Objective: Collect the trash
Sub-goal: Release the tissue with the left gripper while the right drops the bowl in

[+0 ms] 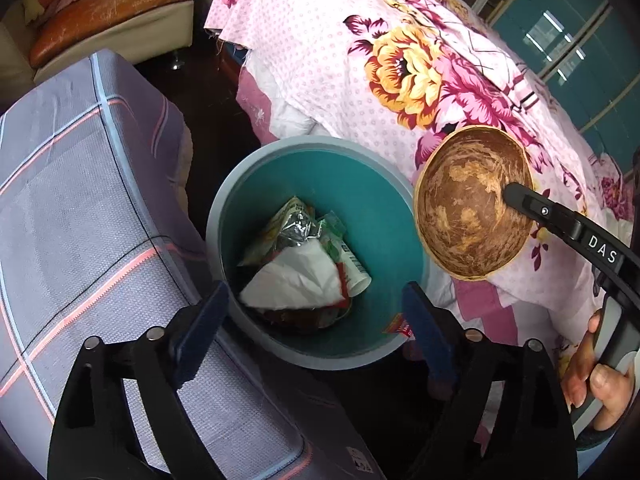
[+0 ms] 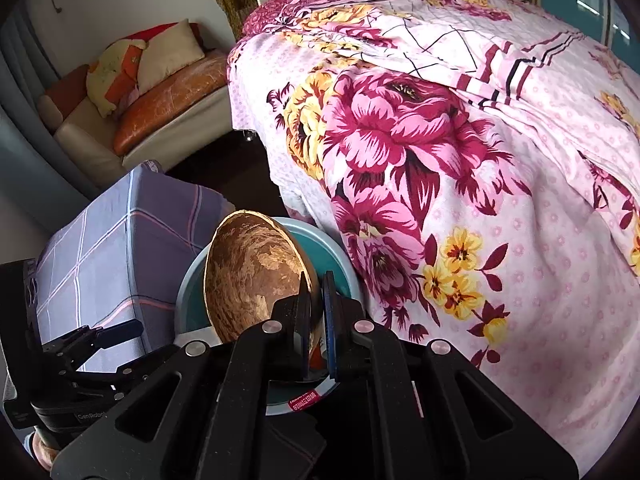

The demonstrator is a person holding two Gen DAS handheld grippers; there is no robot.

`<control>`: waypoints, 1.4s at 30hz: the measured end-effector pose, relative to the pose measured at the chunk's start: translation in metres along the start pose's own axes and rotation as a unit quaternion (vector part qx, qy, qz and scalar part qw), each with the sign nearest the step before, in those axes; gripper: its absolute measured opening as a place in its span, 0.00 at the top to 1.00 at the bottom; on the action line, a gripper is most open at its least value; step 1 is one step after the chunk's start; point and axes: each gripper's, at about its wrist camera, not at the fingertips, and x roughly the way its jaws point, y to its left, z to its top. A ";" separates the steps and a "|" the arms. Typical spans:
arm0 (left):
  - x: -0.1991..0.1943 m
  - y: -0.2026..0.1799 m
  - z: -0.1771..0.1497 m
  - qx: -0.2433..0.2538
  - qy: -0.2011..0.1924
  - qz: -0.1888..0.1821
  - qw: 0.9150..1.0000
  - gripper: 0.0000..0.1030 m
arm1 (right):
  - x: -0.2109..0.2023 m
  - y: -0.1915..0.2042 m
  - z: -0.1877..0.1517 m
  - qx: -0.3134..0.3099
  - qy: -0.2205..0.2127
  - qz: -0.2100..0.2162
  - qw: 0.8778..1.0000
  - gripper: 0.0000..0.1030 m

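Note:
A teal bin with a grey rim [image 1: 316,143] stands on the floor between a bed and a plaid-covered box. In it lie white paper [image 1: 296,280], a silver foil wrapper [image 1: 296,228] and a green-and-white tube [image 1: 352,264]. My left gripper [image 1: 314,304] hangs open over the bin's near edge with nothing between its pads. My right gripper [image 2: 316,292] is shut on the rim of a brown half coconut shell [image 2: 252,272], one finger inside it. The shell [image 1: 472,200] hangs tilted at the bin's right edge, against the quilt. In the right wrist view the shell hides most of the bin [image 2: 188,284].
A bed under a pink floral quilt [image 1: 360,60] crowds the bin's right side. The grey plaid-covered box [image 1: 80,200] presses on its left. A sofa with an orange cushion [image 1: 108,4] stands behind, and a teal cabinet [image 1: 568,40] is at far right. A hand [image 1: 592,376] grips the right tool's handle.

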 end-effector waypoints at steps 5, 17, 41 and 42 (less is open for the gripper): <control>-0.001 0.010 -0.005 -0.014 0.005 0.016 1.000 0.09 | 0.009 0.005 0.002 -0.009 0.006 -0.017 1.000 0.94; -0.014 0.040 -0.025 -0.039 -0.003 0.019 0.999 0.08 | 0.032 0.008 -0.006 -0.020 0.036 -0.061 0.997 0.88; -0.031 0.045 -0.039 -0.052 -0.009 0.013 0.999 0.08 | 0.007 0.036 -0.010 -0.033 0.036 -0.039 0.998 0.24; -0.033 0.044 -0.040 -0.052 -0.011 0.013 0.999 0.08 | 0.005 0.039 -0.012 -0.037 0.040 -0.034 0.998 0.22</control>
